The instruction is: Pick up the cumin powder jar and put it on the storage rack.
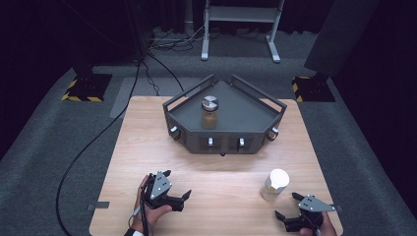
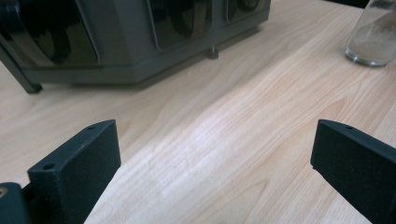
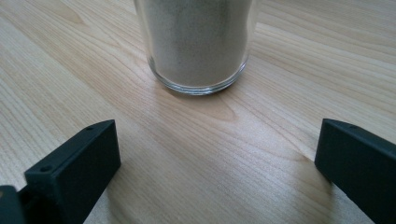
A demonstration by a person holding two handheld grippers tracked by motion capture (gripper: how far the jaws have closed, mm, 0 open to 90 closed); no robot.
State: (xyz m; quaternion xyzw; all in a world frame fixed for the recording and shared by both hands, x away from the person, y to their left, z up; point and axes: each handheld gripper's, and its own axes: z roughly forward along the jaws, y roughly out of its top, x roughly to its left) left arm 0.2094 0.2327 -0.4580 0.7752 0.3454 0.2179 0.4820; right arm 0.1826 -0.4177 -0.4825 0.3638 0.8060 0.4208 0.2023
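High view: left gripper (image 1: 172,189) and right gripper (image 1: 294,210) low on the tabletop (image 1: 147,147), jaws released, empty. White-lidded jar (image 1: 274,184) just ahead of the right; brown jar (image 1: 210,112) in the grey tray (image 1: 255,115).

Left gripper view: jaws spread wide; tray front near, nothing between.

Right gripper view: jar base centred ahead; probably best approached straight, closing evenly on the glass. No obstruction.

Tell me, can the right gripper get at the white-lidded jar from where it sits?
Probably yes. The right gripper is open, and the white-lidded jar stands upright just ahead of it on bare table. In the right gripper view, nothing lies between the jaws and the jar.
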